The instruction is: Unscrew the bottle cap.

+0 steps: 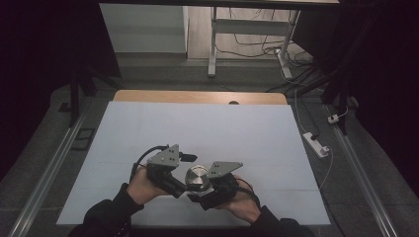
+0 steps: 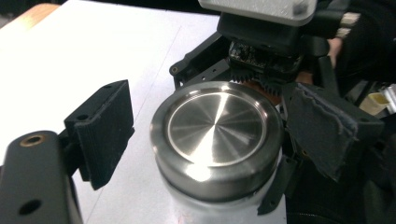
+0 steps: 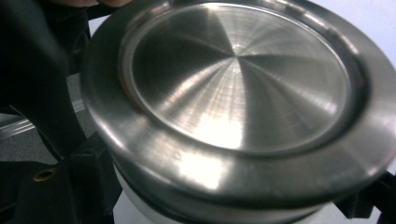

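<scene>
Near worktop's front edge, right claw grips white jar under steel lid. Left claw open round lid w/ gap; close squarely on rim, then twist.

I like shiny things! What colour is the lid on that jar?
Shiny silver metal lid with fine circular brushing, clearest in the right gripper view.
</scene>
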### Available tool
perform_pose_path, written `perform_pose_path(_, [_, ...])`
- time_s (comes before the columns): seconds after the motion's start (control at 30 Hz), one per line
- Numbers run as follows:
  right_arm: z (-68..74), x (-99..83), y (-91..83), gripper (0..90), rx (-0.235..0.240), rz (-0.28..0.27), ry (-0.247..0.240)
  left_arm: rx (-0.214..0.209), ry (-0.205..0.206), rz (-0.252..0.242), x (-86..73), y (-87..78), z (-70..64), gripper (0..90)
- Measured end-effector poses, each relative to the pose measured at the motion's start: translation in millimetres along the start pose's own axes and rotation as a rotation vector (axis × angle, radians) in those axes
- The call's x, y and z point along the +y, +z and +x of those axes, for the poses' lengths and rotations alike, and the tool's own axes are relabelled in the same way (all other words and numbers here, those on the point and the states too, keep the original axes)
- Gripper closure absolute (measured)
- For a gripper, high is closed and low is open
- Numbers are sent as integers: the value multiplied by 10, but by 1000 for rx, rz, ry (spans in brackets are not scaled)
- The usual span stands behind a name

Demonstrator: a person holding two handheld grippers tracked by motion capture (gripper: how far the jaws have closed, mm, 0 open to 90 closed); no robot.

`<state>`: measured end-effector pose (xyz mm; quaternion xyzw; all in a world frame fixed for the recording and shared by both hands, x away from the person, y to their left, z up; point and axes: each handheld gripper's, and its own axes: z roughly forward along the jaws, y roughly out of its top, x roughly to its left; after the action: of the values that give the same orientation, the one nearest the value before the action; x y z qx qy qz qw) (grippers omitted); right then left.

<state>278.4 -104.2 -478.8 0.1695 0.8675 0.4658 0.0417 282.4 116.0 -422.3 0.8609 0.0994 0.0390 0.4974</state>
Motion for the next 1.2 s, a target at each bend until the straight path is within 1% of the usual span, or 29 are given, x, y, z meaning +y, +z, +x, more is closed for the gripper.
perform_pose_path(0.03, [3,10,-14,147,8,-12,-2,-61,-3,-4,-10,-27,45,136])
perform_pose_path(0.1, [11,20,-23,147,16,-18,-4,-111,15,-5,-24,-42,72,138])
perform_pose_path(0.17, [20,24,-26,147,21,-21,-8,-116,26,-1,-29,-39,75,142])
perform_pose_path(0.2, [36,27,-25,146,31,-25,-19,-128,42,19,-34,-8,76,149])
perform_pose_path(0.23, [36,27,-25,146,31,-25,-19,-128,42,19,-34,-8,76,152])
perform_pose_path(0.27, [53,30,-17,147,43,-24,-30,-124,67,48,-37,41,66,158])
perform_pose_path(0.3, [57,30,-15,147,46,-24,-33,-124,67,48,-37,41,66,162])
perform_pose_path(0.33, [63,30,-12,147,51,-23,-36,-129,87,66,-39,94,53,170])
perform_pose_path(0.37, [71,32,-11,147,55,-21,-39,-125,94,66,-42,112,43,184])
perform_pose_path(0.43, [81,35,-10,147,50,-20,-40,-124,90,60,-42,124,36,199])
perform_pose_path(0.47, [81,34,-11,147,47,-19,-40,-116,83,51,-43,129,29,200])
perform_pose_path(0.5, [74,33,-14,146,40,-18,-43,-87,58,42,-47,147,14,201])
perform_pose_path(0.53, [74,33,-14,146,40,-18,-43,-87,58,42,-47,147,14,201])
perform_pose_path(0.57, [64,32,-18,147,32,-17,-40,-58,31,31,-49,163,0,201])
perform_pose_path(0.6, [32,27,-25,147,12,-21,-22,11,-16,24,-40,202,-37,202])
perform_pose_path(0.67, [-16,18,-28,147,-25,-22,2,112,-75,17,-21,268,-99,201])
perform_pose_path(0.7, [-16,18,-28,147,-25,-22,2,112,-75,17,-21,268,-99,201])
perform_pose_path(0.73, [-49,10,-29,147,-68,-20,34,187,-106,17,-5,325,-147,200])
perform_pose_path(0.8, [-68,-1,-33,147,-84,-24,48,187,-99,23,13,338,-149,185])
perform_pose_path(0.87, [-65,6,-47,147,-76,-34,47,117,-98,14,24,294,-98,132])
perform_pose_path(0.9, [-63,14,-58,147,-66,-43,45,117,-98,14,24,294,-98,105])
perform_pose_path(0.93, [-61,22,-71,147,-55,-50,39,95,-105,-4,25,252,-69,99])
perform_pose_path(0.97, [-59,30,-83,147,-39,-53,32,51,-105,-30,19,199,-33,95])
perform_pose_path(1.0, [-55,34,-90,146,-21,-57,23,-8,-99,-57,11,99,33,77])
perform_pose_path(1.03, [-49,37,-94,147,-11,-60,13,-32,-78,-63,1,49,58,79])
perform_pose_path(1.07, [-42,38,-96,147,3,-58,4,-78,-57,-54,-9,17,86,92])
perform_pose_path(1.1, [-35,39,-92,147,20,-56,-7,-78,-57,-54,-9,17,86,79])
perform_pose_path(1.17, [-7,41,-73,147,44,-54,-22,-125,-12,-8,-55,-12,137,74])
perform_pose_path(1.2, [8,41,-63,146,57,-47,-33,-136,3,5,-73,-2,137,79])
